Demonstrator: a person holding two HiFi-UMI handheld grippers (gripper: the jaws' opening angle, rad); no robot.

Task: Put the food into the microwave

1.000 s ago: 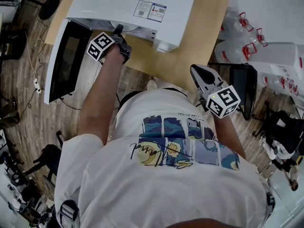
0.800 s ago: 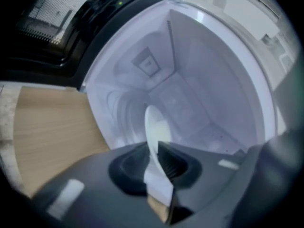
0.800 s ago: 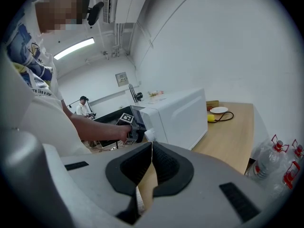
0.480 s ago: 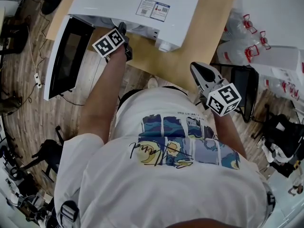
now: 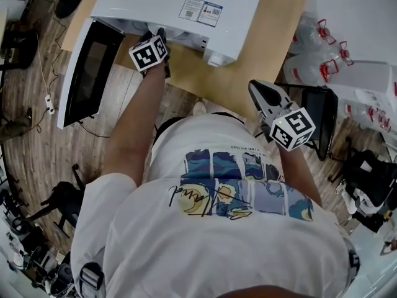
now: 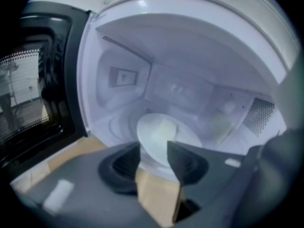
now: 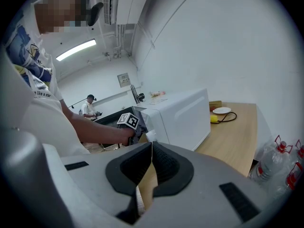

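The white microwave (image 5: 180, 5) stands on a wooden table (image 5: 260, 48) with its door (image 5: 87, 73) swung open to the left. In the left gripper view a white plate (image 6: 159, 139) lies on the floor of the cavity with a pale piece of food (image 6: 166, 127) on it, blurred. My left gripper (image 6: 153, 148) points into the cavity just short of the plate. Its jaws have just been opening and stand apart, with nothing pressed between them. In the head view the left gripper (image 5: 158, 42) is at the microwave's mouth. My right gripper (image 7: 151, 144) is shut and empty, held back at my right side (image 5: 255, 89).
A small white plate (image 7: 222, 110) and a yellow object (image 7: 214, 119) with a black cable lie on the table beyond the microwave. Water bottles (image 5: 316, 48) and a black case (image 5: 319, 117) stand right of the table. Another person (image 7: 89, 106) sits far behind.
The left gripper's marker cube has rolled and shifted slightly up and right, toward the microwave's mouth. The right gripper has stayed where it was.
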